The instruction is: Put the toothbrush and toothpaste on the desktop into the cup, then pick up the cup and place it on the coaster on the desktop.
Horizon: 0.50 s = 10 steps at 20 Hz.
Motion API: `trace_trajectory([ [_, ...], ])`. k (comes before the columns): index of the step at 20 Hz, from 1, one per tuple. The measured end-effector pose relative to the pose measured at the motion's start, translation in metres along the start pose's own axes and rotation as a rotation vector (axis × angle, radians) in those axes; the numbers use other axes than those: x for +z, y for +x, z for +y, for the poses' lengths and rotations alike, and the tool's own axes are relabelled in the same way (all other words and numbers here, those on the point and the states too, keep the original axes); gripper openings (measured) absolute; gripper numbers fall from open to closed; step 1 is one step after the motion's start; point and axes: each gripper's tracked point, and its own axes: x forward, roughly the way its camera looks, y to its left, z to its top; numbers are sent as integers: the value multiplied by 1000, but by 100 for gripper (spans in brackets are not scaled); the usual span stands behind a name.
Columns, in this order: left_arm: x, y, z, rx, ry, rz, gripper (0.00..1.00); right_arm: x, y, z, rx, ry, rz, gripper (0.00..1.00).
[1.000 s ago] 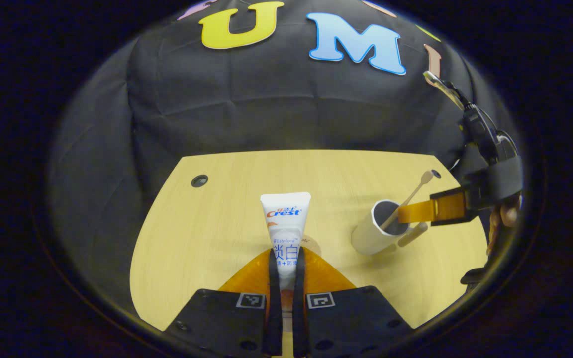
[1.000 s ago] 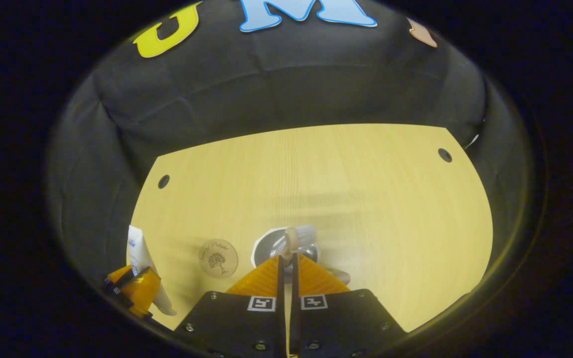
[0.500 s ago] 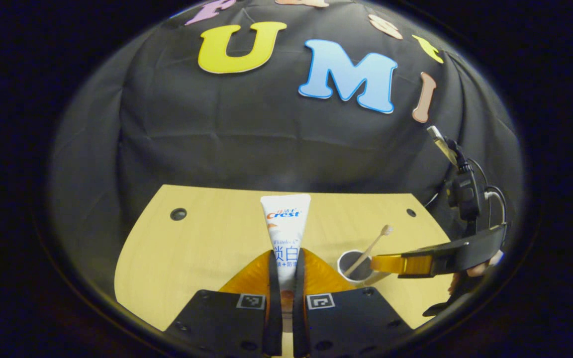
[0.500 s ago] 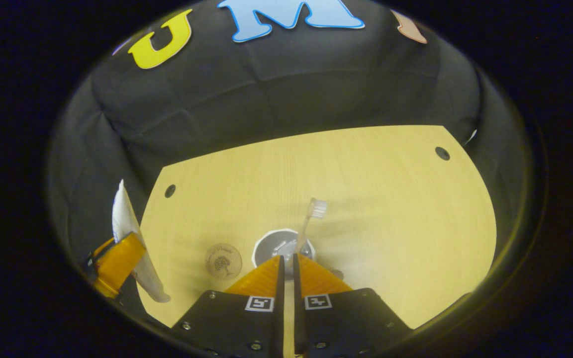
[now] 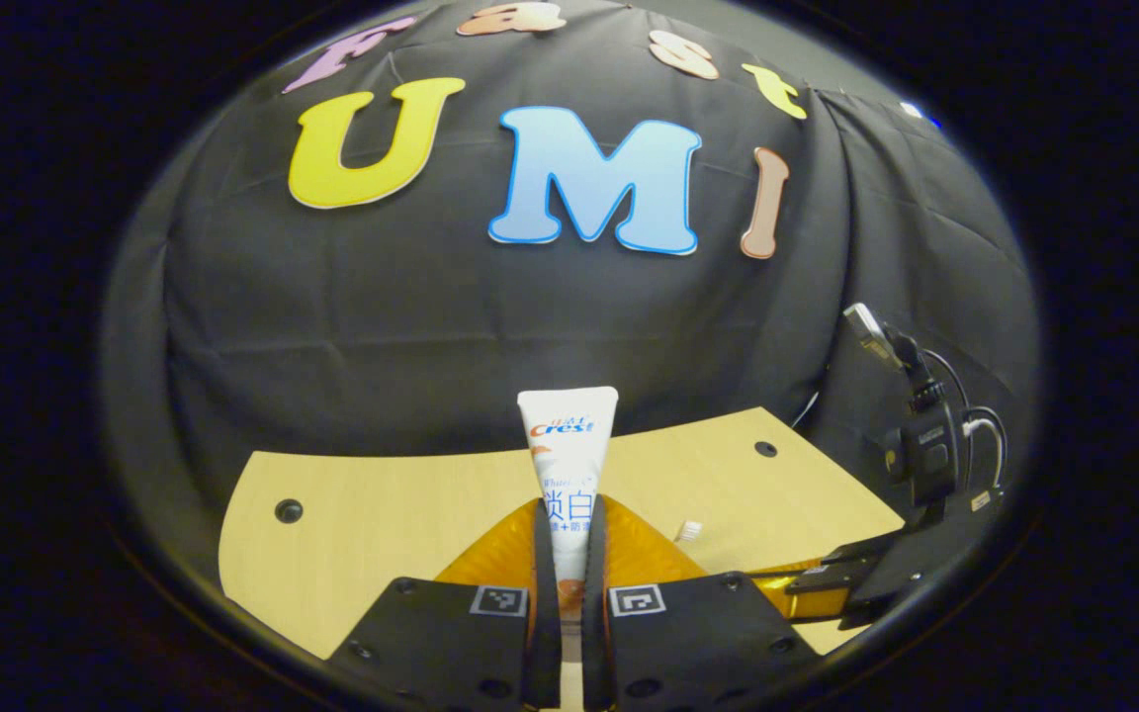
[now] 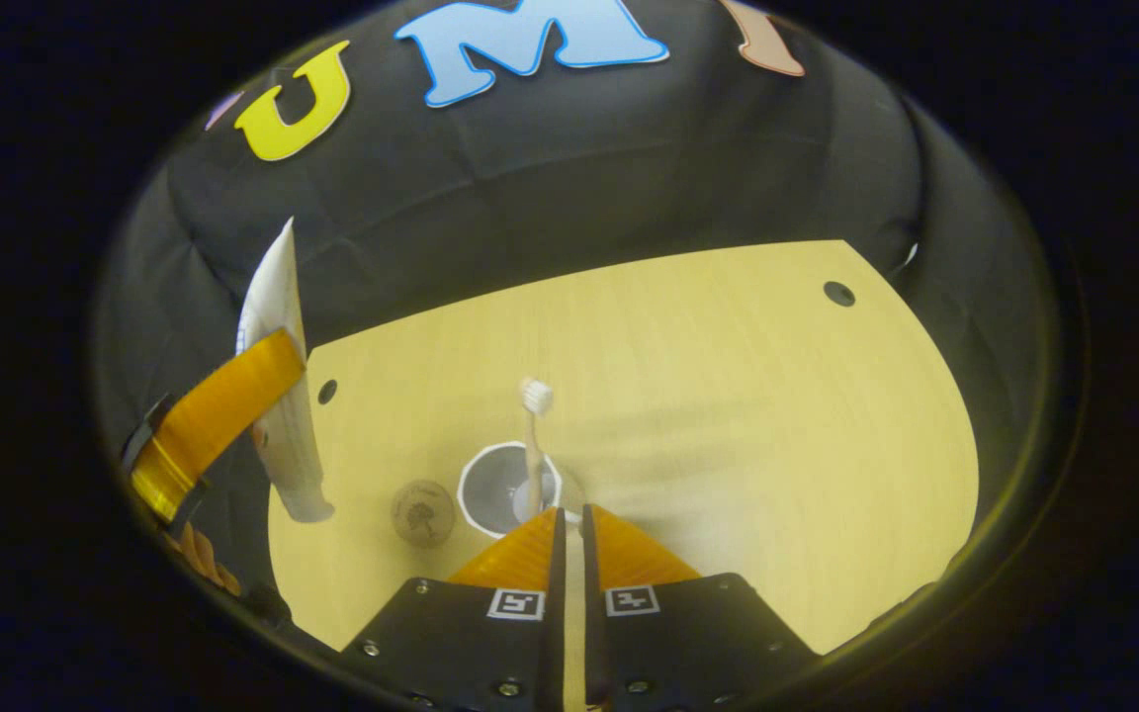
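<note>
Toothpaste raised, toothbrush in cup
Left gripper (image 5: pixel 567 554) clamps the toothpaste (image 5: pixel 567 455); right gripper (image 6: pixel 569 529) is closed, empty. A misaimed tube could tip the cup (image 6: pixel 502 489).

We are seeing left gripper (image 5: pixel 569 524): black body showing screws, square fiducial tags; right gripper (image 5: pixel 777 577) trailing black cable.

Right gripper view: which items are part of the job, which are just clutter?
Job items:
toothbrush, standing in the cup
toothpaste, held by the left hand-held gripper
coaster, bare, left of the cup
right hand-held gripper, fingers shut on nothing

Not part of it:
desktop with its cable holes
black cloth wall
</note>
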Motion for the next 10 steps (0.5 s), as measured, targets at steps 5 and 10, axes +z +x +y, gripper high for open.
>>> trace_trajectory([
  [5,-15,34,-23,-41,-41,29,16,-17,-10,-40,-44,42,21,8],
  [10,-37,61,-40,-49,-100,75,16,-27,-16,-83,-96,90,37,8],
])
